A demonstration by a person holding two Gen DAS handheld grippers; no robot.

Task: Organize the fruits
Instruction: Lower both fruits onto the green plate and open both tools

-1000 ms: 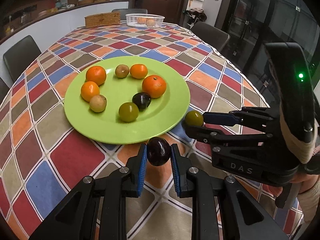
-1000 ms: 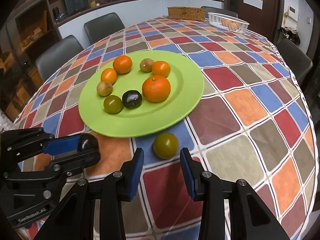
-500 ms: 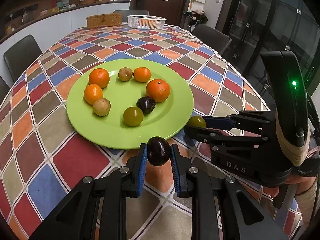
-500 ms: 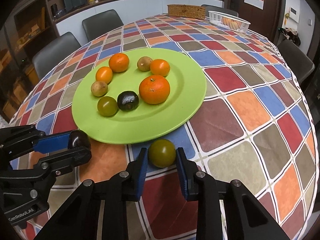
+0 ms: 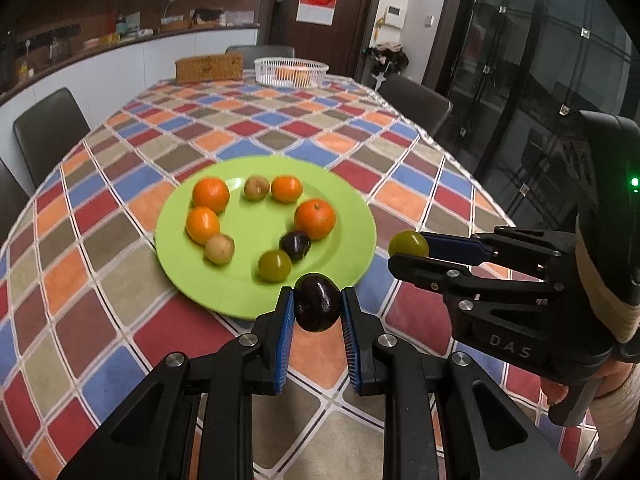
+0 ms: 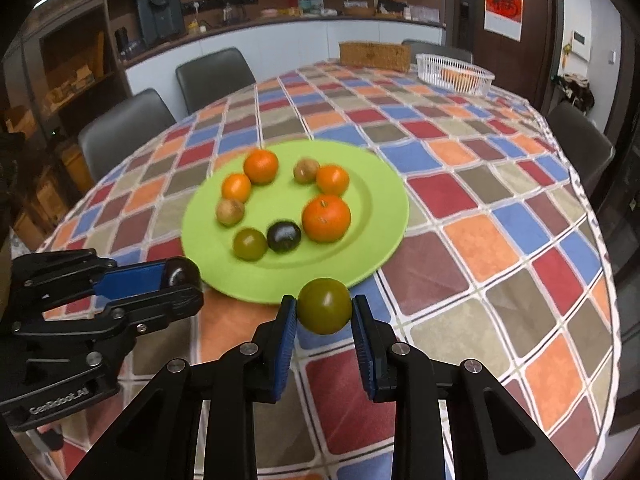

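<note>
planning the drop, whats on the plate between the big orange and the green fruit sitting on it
A dark plum lies between the big orange and the green fruit on the green plate, beside both. The right wrist view shows it best; the left wrist view agrees.

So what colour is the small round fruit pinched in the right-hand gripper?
Olive green, the small round fruit shows best in the right wrist view.

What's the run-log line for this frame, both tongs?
left tongs: shut on dark purple round plum | right tongs: shut on olive-green round fruit | both near front rim of round lime-green plate
</note>
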